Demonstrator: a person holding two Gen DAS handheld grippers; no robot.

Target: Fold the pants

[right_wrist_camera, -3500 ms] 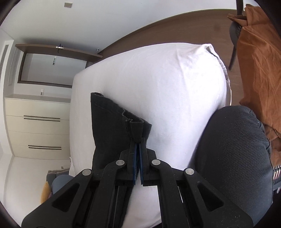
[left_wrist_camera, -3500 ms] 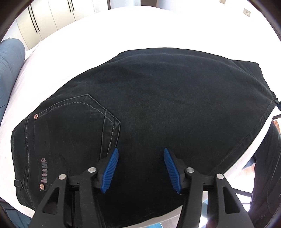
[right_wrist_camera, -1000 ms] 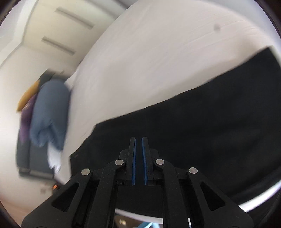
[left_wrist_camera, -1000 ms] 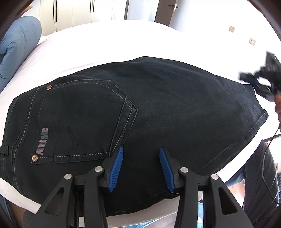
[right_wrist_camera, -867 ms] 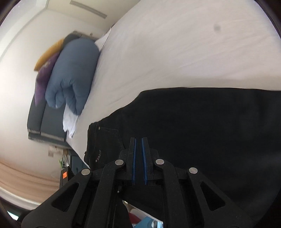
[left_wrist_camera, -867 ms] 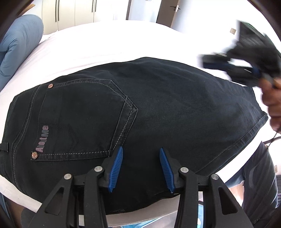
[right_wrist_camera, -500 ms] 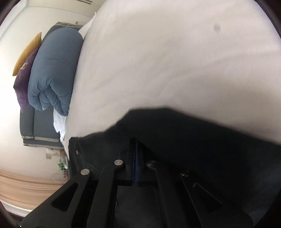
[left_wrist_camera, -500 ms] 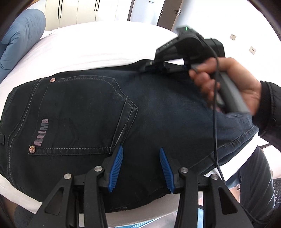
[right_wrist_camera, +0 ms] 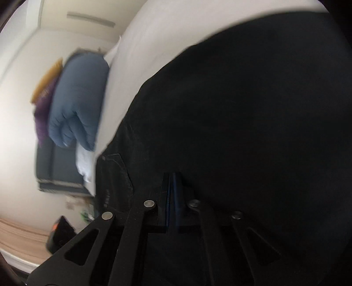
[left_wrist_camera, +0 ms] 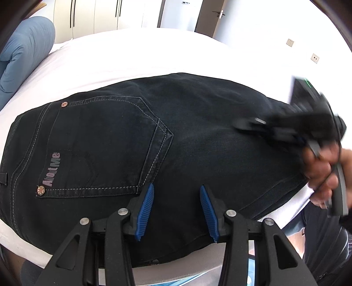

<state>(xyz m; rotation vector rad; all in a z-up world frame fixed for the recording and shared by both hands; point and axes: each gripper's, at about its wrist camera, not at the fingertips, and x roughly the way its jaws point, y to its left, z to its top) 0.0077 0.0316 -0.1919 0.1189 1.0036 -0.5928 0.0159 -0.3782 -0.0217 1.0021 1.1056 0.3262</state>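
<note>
Black jeans lie folded flat on a white bed, back pocket with a grey logo at the left. My left gripper is open and empty, hovering just above the jeans' near edge. My right gripper shows blurred at the right in the left wrist view, low over the jeans' right part. In the right wrist view the right gripper has its jaws together and empty, very close over the dark fabric.
A blue rolled duvet lies at the bed's far left, also seen in the right wrist view beside purple and yellow cushions. White wardrobes and a door stand behind the bed. The person's dark-trousered leg is at lower right.
The right gripper let go of the pant hem, swept across the top of the jeans and has now moved back to their right part. The left gripper stays open over the near edge.
</note>
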